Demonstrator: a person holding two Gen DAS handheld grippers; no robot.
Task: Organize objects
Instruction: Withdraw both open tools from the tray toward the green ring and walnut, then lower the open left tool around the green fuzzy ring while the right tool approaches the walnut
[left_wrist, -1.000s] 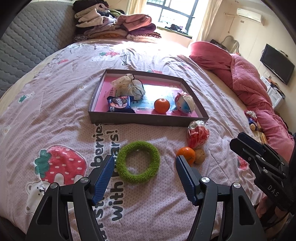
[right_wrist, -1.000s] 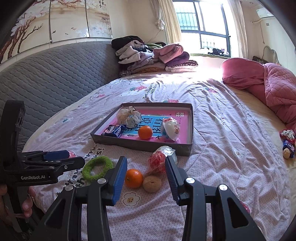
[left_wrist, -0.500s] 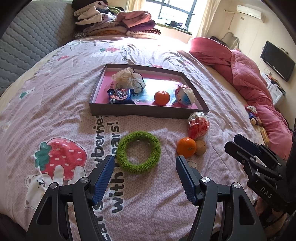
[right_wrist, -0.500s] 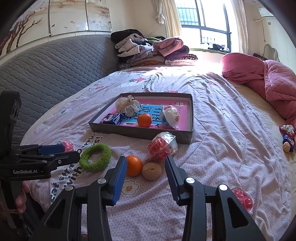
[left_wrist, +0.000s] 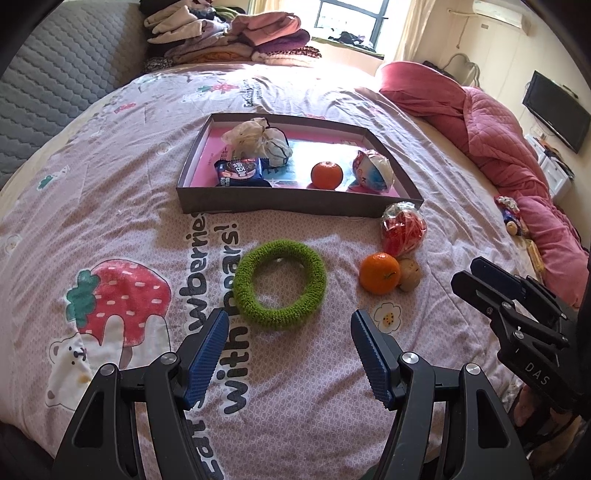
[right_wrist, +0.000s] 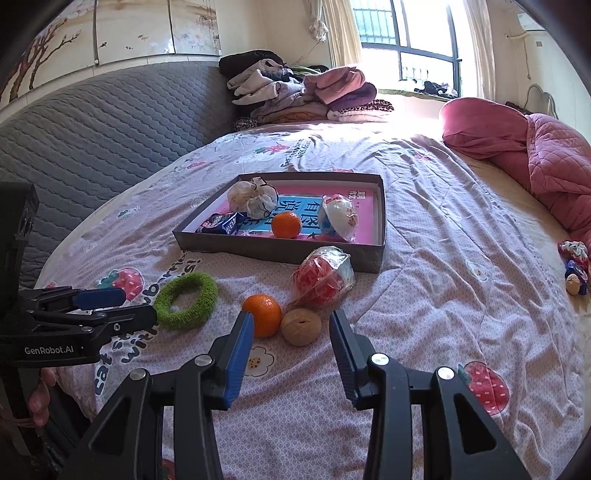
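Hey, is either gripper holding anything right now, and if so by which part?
Nothing is held. The left gripper and right gripper both hover open above the bedspread, fingers empty.

Each gripper, left gripper (left_wrist: 290, 350) and right gripper (right_wrist: 291, 345), was black with blue ridged pads (left_wrist: 207, 354) and silver screws (right_wrist: 378, 359), one side marked "GenRobot.AI", the other "DAS".
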